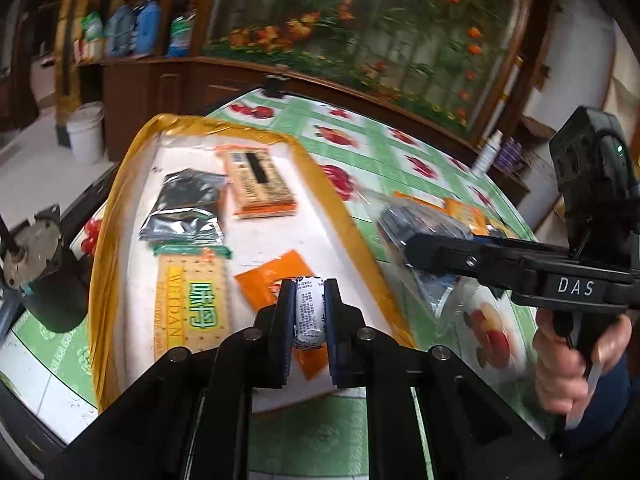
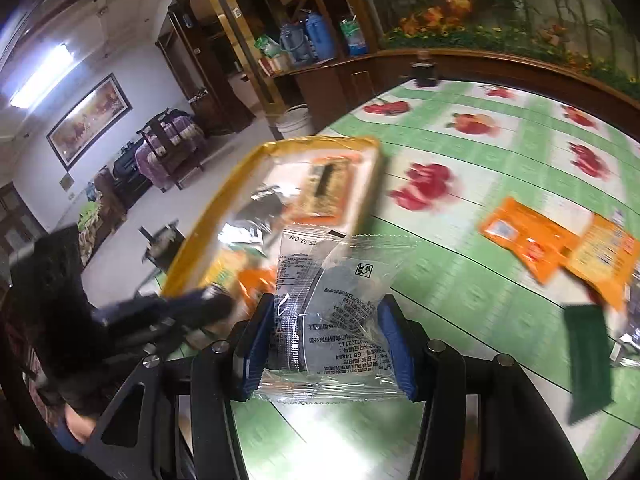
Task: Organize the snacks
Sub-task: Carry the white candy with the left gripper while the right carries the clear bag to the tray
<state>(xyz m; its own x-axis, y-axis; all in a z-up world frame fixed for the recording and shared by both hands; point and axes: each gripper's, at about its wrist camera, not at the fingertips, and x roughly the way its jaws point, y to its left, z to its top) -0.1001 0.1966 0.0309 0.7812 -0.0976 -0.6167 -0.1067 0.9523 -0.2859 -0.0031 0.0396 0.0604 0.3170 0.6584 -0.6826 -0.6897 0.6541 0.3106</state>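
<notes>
Our left tool [image 1: 308,312] clamps a small white candy [image 1: 309,312] over the tray [image 1: 120,184] — our right tool [image 2: 326,340] grips a clear packet [image 2: 336,300], above the surface [image 2: 480,300].

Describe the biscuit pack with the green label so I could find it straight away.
Find the white tray with the yellow rim on the fruit-print tablecloth. Along its near left side lies a long tan cracker pack. Unlike the silver pouch beyond it, it bears WEIDAN lettering and a green label.
</notes>
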